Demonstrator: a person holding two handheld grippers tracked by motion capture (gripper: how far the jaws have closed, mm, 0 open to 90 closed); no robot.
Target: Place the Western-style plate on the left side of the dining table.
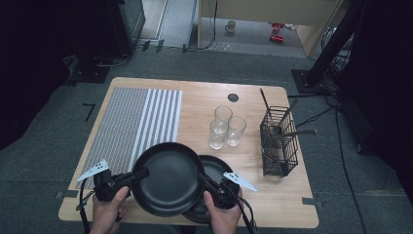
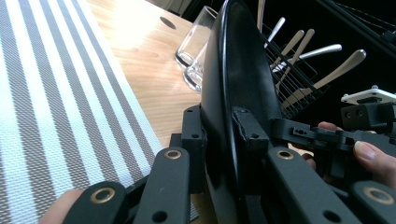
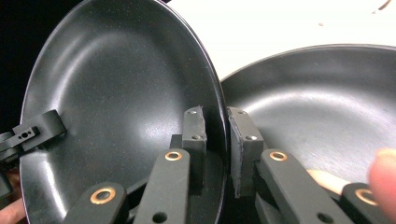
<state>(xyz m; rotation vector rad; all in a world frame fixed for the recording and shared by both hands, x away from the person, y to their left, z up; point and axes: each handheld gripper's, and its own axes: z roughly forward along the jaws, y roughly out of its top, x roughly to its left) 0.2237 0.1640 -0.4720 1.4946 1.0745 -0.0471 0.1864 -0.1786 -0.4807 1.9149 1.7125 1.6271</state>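
Note:
A large black plate hangs tilted above the table's near edge, held by both grippers. My left gripper is shut on its left rim; in the left gripper view the plate stands edge-on between the jaws of the left gripper. On the opposite rim my right gripper is shut as well, and the right gripper view shows the right gripper pinching the plate's edge. A second black plate lies flat on the wood underneath, partly covered by the held one, and is seen in the right gripper view too.
A grey-and-white striped placemat covers the table's left half. Three clear glasses stand in the middle behind the plates. At the right a black wire basket holds cutlery. The table's front edge runs just beneath the hands.

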